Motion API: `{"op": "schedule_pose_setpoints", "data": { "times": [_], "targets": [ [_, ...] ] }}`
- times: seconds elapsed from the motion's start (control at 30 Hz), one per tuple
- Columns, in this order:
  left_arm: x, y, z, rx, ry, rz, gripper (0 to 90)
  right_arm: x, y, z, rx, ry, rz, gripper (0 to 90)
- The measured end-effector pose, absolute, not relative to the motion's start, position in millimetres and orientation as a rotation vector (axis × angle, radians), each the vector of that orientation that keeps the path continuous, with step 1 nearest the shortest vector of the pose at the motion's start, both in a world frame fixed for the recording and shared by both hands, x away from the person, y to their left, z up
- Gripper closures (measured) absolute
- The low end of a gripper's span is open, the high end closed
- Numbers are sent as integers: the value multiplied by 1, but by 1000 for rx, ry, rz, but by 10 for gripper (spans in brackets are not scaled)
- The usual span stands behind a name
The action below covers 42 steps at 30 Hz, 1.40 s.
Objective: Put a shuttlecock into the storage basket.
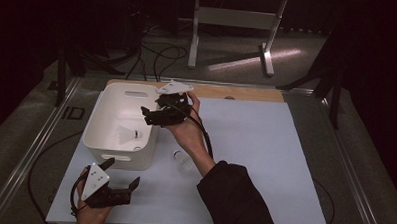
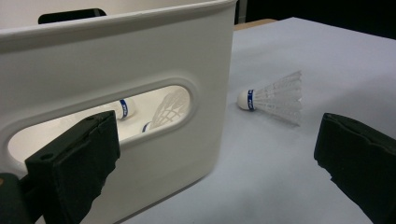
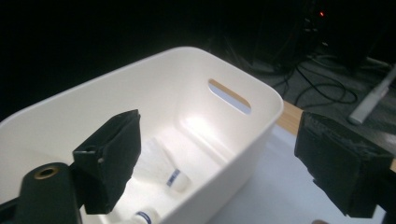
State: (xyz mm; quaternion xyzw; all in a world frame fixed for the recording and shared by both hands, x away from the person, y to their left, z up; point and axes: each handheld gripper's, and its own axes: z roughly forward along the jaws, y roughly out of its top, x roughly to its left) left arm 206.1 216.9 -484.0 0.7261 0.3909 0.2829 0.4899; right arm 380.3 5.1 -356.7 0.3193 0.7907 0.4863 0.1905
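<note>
Shuttlecock (image 1: 182, 160) lies on its side on the counter (image 1: 255, 159), lower centre of the high view, just beside the white bin (image 1: 102, 119), right of its near corner; in the left tool view it sits centre-right (image 2: 273, 99). Likely very light, feather skirt fragile and crushable, so pinch at the cork end with the blue band. Two more shuttlecocks (image 3: 173, 175) are inside the bin. Right tool (image 1: 147, 115) hangs over the bin's right rim, jaws spread, nothing between. Left tool (image 1: 121, 175) at lower left, jaws spread wide, empty, aimed past the bin's handle slot (image 2: 100, 122).
</note>
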Motion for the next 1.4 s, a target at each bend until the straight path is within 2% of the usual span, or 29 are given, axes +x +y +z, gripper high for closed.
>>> {"op": "schedule_pose_setpoints", "data": {
  "times": [0.67, 1.4],
  "targets": [
    [206, 217, -484, 1763, 951, 690, 6, 379, -16, -371, 935, 2268, 1298, 92],
    [206, 217, -484, 1762, 954, 690, 6, 368, -47, -390, 985, 2274, 1271, 88]
  ]
}}
